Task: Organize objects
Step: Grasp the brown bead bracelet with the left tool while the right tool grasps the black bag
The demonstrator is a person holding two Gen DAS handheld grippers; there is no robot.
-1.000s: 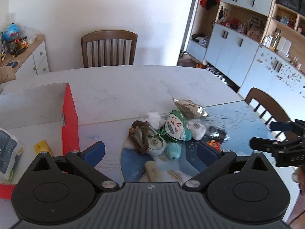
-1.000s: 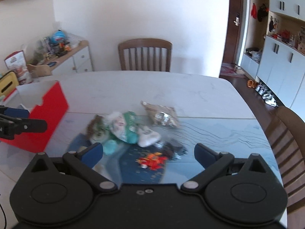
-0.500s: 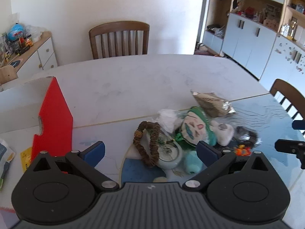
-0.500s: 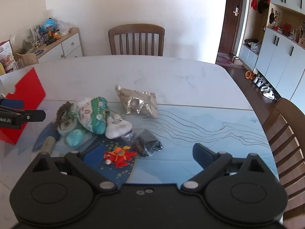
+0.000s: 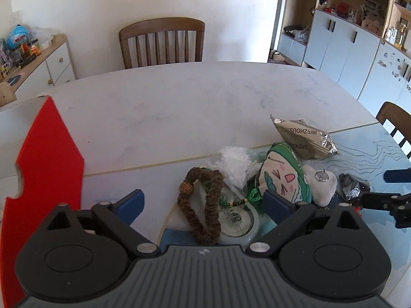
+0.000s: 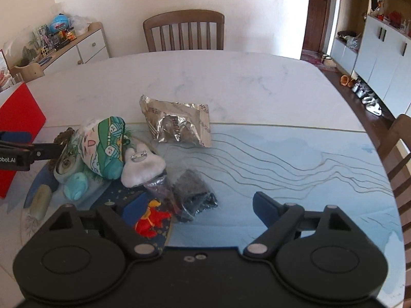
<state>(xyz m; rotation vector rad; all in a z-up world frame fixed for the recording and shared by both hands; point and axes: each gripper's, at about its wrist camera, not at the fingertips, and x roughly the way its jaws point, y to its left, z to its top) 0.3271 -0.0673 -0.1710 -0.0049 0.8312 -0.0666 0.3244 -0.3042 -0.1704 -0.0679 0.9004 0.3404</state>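
A pile of small objects lies on the table: a brown bead bracelet (image 5: 205, 202), a green-and-white plush face (image 5: 283, 177), a white plush badge (image 6: 142, 166), a silver foil packet (image 6: 177, 124), a dark packet (image 6: 194, 195), a red toy (image 6: 151, 222) and a teal object (image 6: 75, 190). My left gripper (image 5: 205, 204) is open, low over the bracelet and a round tin (image 5: 236, 220). My right gripper (image 6: 195, 209) is open, low over the dark packet and red toy.
A red box (image 5: 46, 169) stands at the left. A blue patterned mat (image 6: 295, 169) covers the near right of the white table (image 5: 179, 102). Wooden chairs stand at the far side (image 6: 183, 30) and the right (image 6: 399, 148). Cabinets line the right wall.
Both grippers have moved forward and lower toward the pile. The objects now sit closer under the fingers. Nothing has been grasped.
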